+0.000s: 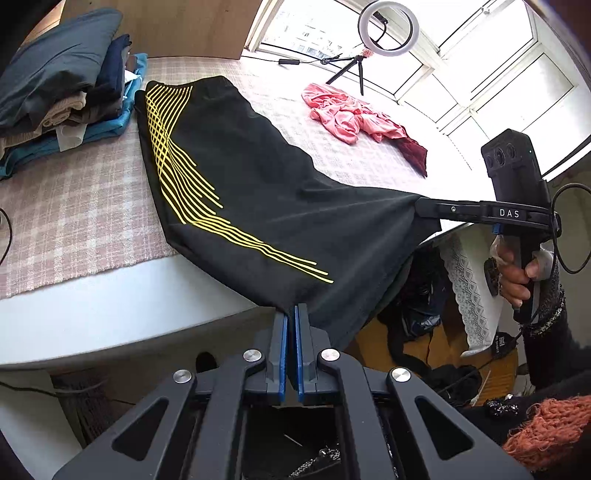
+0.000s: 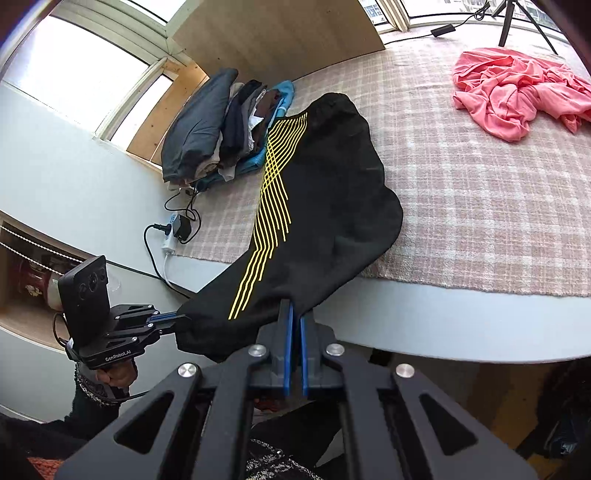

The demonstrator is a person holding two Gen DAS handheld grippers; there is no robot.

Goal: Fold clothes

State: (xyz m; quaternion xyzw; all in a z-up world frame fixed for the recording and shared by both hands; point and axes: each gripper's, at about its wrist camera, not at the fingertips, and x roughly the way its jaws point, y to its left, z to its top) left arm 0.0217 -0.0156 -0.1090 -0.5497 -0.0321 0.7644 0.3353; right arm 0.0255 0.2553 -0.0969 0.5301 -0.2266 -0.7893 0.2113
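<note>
Black shorts with yellow stripes (image 1: 258,192) lie stretched from the checked table cover off the table's near edge; they also show in the right wrist view (image 2: 332,192). My left gripper (image 1: 292,314) is shut on the hem corner nearest me. My right gripper (image 1: 421,206) is shut on the other hem corner, off the table's edge to the right. In the right wrist view my right gripper (image 2: 295,314) pinches the black cloth and my left gripper (image 2: 181,317) holds the corner to its left. The waistband end rests on the table.
A stack of folded clothes (image 1: 62,88) sits at the table's far left. A crumpled pink garment (image 1: 351,114) and a dark red one (image 1: 413,151) lie at the back right. A ring light on a tripod (image 1: 384,33) stands by the window. A power strip with cables (image 2: 173,229) lies at the table's left.
</note>
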